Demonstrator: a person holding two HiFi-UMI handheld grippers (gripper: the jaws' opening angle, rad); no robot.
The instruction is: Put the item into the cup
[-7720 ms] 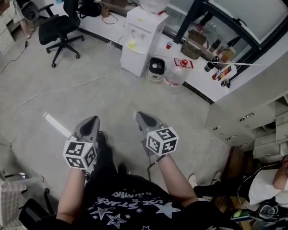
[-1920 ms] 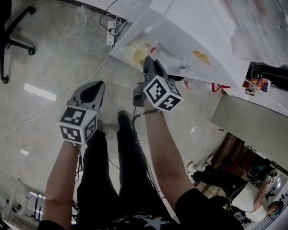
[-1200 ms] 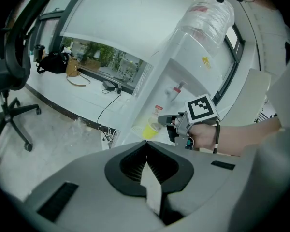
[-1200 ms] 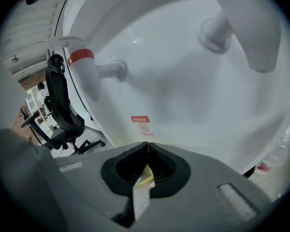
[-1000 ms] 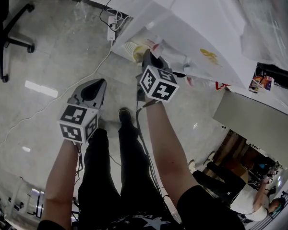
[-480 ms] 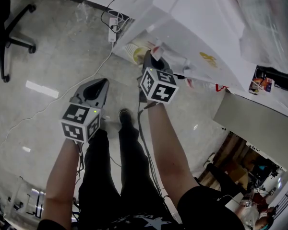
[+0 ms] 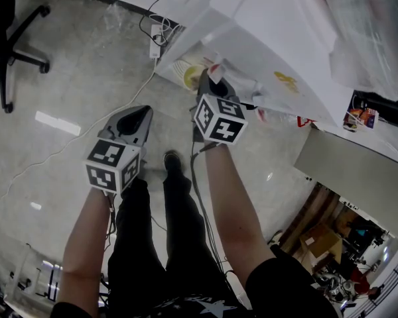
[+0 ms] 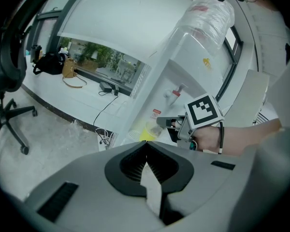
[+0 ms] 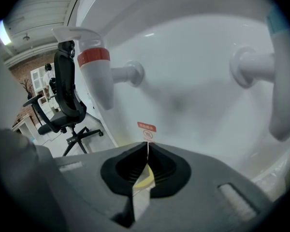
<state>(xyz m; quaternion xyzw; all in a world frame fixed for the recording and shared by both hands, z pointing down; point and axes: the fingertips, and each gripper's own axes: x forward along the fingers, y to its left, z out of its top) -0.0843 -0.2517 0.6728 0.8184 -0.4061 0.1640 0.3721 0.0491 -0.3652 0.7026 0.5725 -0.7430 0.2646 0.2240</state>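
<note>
Now that the person has walked up to the water dispenser, the right gripper points into its recess, jaws pressed together on nothing, with the red tap above-left of them and a second tap above-right. A yellow cup-like thing sits just below their tips. The left gripper hangs back, jaws also together and empty. No item shows, so filling looks barely begun.

We see even daylight, a glare streak on the floor; both gripper views bend and darken at their edges.
</note>
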